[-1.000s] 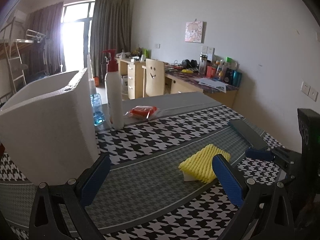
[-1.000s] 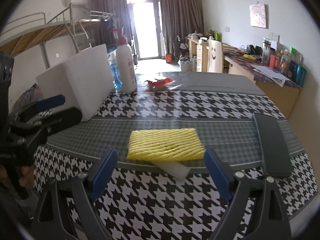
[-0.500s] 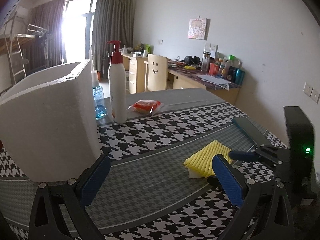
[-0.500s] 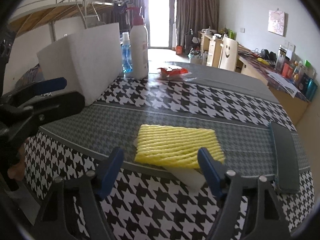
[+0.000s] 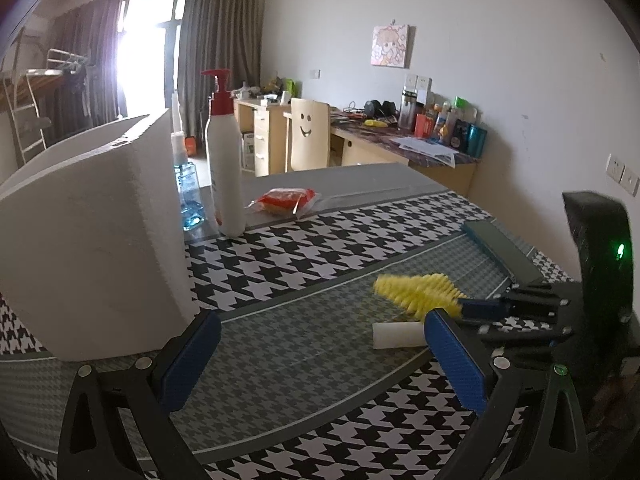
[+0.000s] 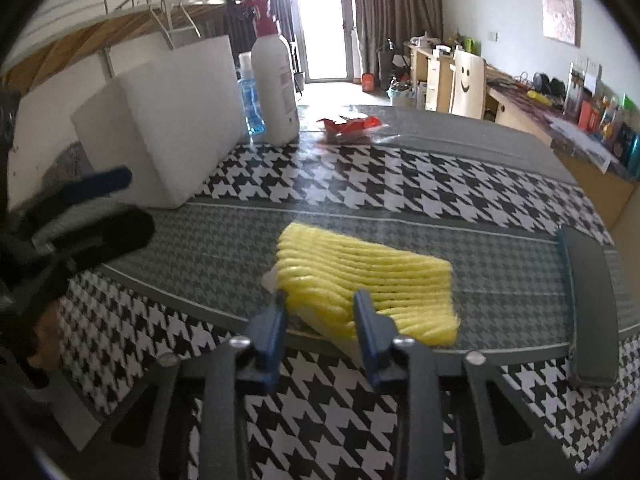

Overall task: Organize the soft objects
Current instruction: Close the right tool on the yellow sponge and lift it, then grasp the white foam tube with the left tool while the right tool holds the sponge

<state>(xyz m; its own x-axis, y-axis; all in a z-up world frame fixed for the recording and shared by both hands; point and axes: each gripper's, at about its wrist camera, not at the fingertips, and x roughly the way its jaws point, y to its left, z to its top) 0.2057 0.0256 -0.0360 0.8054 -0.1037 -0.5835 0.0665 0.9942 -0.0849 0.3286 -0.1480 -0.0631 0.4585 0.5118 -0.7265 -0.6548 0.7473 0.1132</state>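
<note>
A yellow ribbed sponge point(image 6: 372, 276) is pinched at its near corner by my right gripper point(image 6: 320, 312), which is shut on it and holds it tilted just above the table. In the left wrist view the yellow sponge point(image 5: 416, 288) hangs from the right gripper point(image 5: 480, 308), with a white foam block point(image 5: 396, 334) lying on the cloth below it. My left gripper point(image 5: 320, 356) is open and empty over the grey band of the cloth. It also shows at the left of the right wrist view point(image 6: 96, 200). A big white foam box point(image 5: 92, 232) stands at the left.
A white pump bottle point(image 5: 224, 168), a blue bottle point(image 5: 188, 196) and a red snack packet point(image 5: 286, 200) stand behind the box. A dark grey flat case point(image 6: 588, 300) lies at the table's right edge. The houndstooth cloth point(image 5: 304, 252) covers the table.
My right gripper has closed on the near corner of the yellow sponge and lifted it off the white foam block. My left gripper stays open and has barely moved.
</note>
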